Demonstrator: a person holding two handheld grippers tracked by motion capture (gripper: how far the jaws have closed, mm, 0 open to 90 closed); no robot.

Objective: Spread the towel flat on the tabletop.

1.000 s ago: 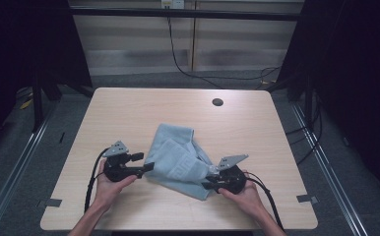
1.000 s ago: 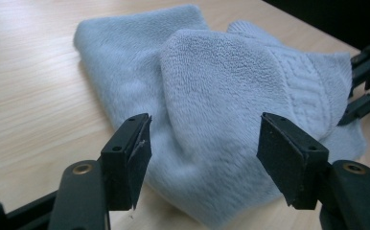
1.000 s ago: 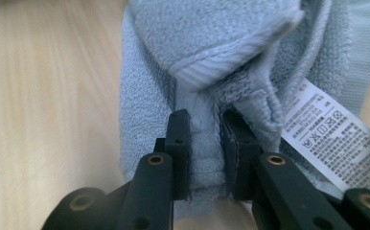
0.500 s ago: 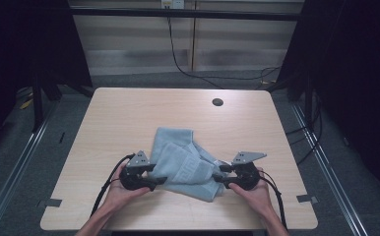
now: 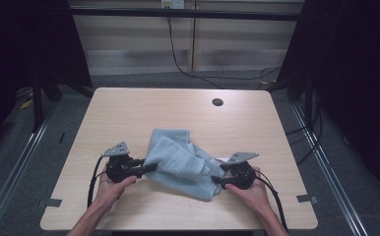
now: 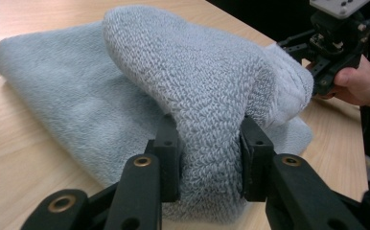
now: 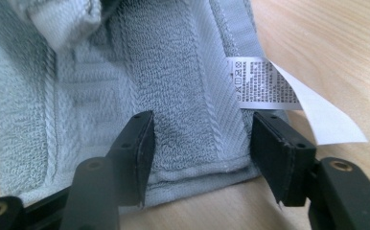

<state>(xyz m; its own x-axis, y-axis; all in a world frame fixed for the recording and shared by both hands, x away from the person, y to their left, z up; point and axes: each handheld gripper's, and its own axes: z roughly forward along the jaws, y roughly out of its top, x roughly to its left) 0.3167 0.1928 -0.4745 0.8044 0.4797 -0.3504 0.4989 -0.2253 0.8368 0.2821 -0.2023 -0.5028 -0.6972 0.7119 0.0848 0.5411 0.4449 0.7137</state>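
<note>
From the high view, a pale blue towel [image 5: 180, 162] is lying rumpled and partly folded on the near half of a light wooden table [image 5: 129, 110], between 2 hand-held grippers. The left gripper [image 5: 146, 168] is sitting at the towel's left edge, with the person's left hand [image 5: 110, 188] wrapping its body from below. The right gripper [image 5: 217, 179] is sitting at the towel's near right corner, with the right hand [image 5: 249, 189] holding it. A black cable [image 5: 93, 179] is looping from the left gripper toward the table's near edge. A small dark round hole [image 5: 217, 102] is showing in the tabletop well beyond the towel.

In the left gripper view, the left gripper [image 6: 209, 160] is pinching a thick raised fold of the towel [image 6: 197, 81] between its 2 black jaws, the terry cloth bulging up and over them; the jaws are standing moderately apart with the cloth packed between. The rest of the towel is spreading flat on the table to the left. Farther off at upper right, the right gripper [image 6: 336, 40] is sitting at the towel's far end.

In the right gripper view, the right gripper [image 7: 200, 148] is straddling the towel's hemmed edge [image 7: 192, 120] with its jaws wide, not closed on the cloth. A white care label [image 7: 279, 93] is sticking out from the hem, just above the right-hand jaw, curling over the table.
</note>
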